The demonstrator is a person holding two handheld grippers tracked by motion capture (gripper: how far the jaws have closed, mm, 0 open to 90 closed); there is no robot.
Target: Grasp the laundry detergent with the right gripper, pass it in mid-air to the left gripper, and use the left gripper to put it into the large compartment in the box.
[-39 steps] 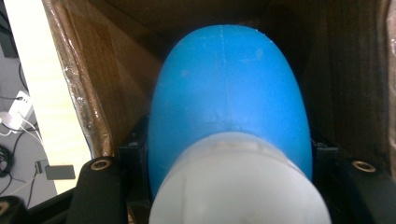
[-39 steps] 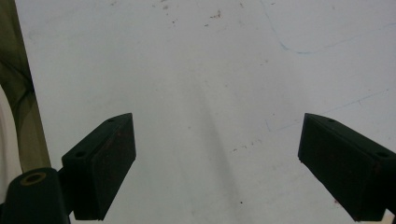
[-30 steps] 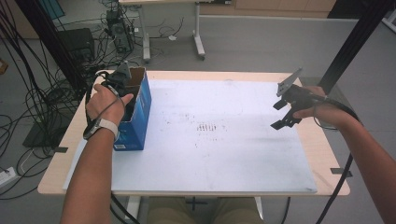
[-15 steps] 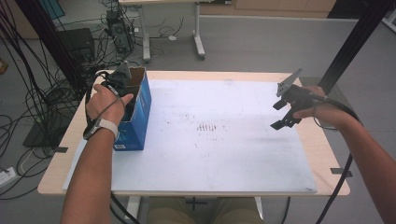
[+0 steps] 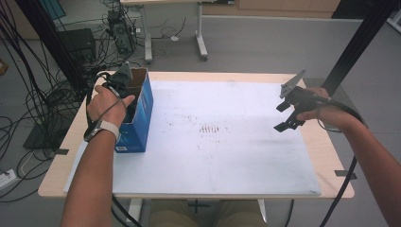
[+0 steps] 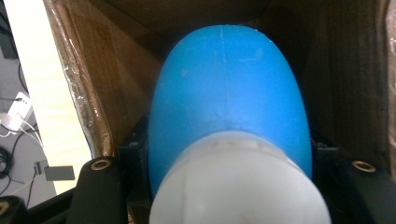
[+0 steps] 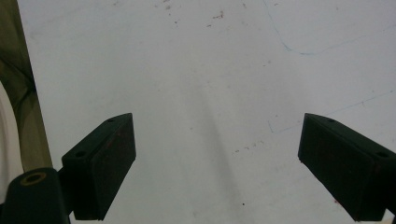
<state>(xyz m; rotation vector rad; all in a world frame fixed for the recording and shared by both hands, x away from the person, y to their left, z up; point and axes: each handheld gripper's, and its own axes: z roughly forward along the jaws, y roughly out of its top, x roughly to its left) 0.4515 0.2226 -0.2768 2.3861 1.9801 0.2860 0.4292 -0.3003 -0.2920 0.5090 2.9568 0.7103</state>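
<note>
left forearm (image 5: 92,182): enters from bottom edge at left of high view, reaching forward to the carton; pale band on the wrist.
right forearm (image 5: 378,161): enters from lower right corner, angled inward over the table's right edge.
left hand (image 5: 108,105): wrapped round the left gripper, resting at the open top of the carton.
left gripper (image 6: 229,154): pointed down into the carton; jaws clenched on the blue and white object, one black jaw pressed to each side of it in the left gripper view.
blue and white object (image 6: 229,102): smooth, rounded, blue at the far end, white at the near end; held inside the carton, between its brown inner walls; exact kind not discernible.
blue carton (image 5: 139,124): upright on the table's left part, top open, brown cardboard inside, partly on the white sheet's left edge.
right gripper (image 5: 286,116): held above the right part of the white sheet, well apart from the carton; jaws released, spread wide, nothing between them.
right hand (image 5: 318,108): closed round the right gripper's body; black cable trailing back along the arm.
white sheet (image 5: 222,156): covers most of the tabletop; faint dark specks near its middle.
table (image 5: 56,182): light wood, rim showing round the sheet.
floor beyond: grey, with black cables and a second table's legs (image 5: 201,42).
</note>
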